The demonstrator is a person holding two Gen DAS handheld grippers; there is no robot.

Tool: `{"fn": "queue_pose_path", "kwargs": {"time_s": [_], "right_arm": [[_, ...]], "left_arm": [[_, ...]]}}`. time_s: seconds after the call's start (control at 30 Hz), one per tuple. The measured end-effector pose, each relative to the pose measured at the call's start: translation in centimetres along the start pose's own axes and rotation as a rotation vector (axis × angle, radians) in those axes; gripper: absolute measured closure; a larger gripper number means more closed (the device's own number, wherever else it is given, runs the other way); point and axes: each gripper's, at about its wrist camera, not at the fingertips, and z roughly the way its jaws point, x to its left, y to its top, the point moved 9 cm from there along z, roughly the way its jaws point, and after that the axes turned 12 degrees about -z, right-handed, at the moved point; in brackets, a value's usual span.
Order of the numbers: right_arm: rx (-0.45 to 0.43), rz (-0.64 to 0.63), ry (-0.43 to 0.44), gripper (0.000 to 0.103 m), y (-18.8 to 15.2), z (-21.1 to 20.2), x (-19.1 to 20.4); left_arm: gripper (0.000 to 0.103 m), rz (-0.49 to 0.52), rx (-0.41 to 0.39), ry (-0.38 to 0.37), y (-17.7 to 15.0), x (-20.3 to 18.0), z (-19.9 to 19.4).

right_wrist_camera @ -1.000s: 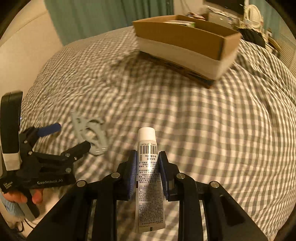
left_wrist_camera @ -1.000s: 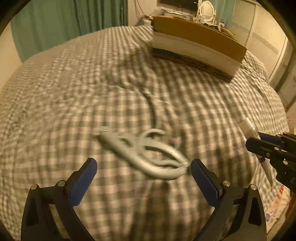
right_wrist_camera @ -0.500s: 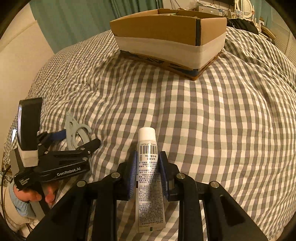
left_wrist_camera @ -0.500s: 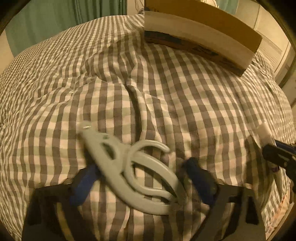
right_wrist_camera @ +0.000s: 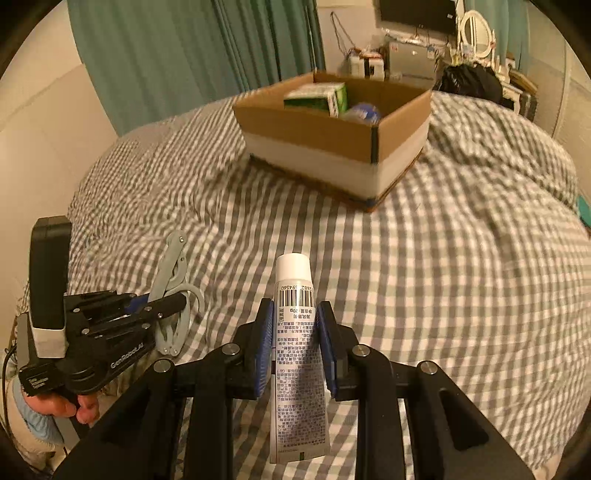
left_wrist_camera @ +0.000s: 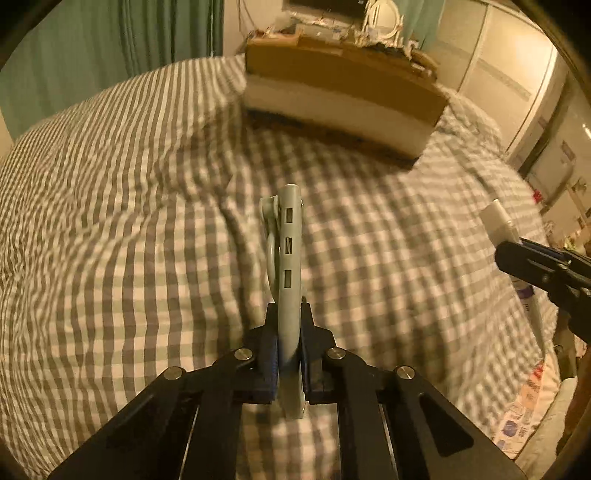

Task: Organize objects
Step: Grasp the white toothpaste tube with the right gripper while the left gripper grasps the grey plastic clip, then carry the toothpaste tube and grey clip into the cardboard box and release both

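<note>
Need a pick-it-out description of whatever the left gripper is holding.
On the grey-and-white checked bedspread, short of the open cardboard box, find the left gripper, jaws shut. It holds a pale grey plastic clip with looped handles. The other held item, a white printed tube, sits in the right gripper.

Green curtain behind bed; dark screen, perhaps TV, on far wall.
</note>
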Motion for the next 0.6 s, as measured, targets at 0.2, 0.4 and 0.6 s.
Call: {"fn": "queue_pose_path", "kwargs": {"time_s": [0.2,0.4,0.6], "right_arm": [[-0.080,0.003,-0.034,0.080,2.0,-4.1,-0.2],[-0.132,-0.016,-0.061,0.080,4.9,-7.2,-1.0],[-0.224,-0.031,-0.094,0.080,10.3,-9.7,-2.6]], "left_arm": [[0.094,0.051,-0.048,0.000,2.0,-1.6,-3.9],[0.094,0.117,-0.128,-0.001,6.1,-3.9,-7.5],[0.094,0.190,-0.197,-0.016,11.2,-7.1,-9.1]]}}
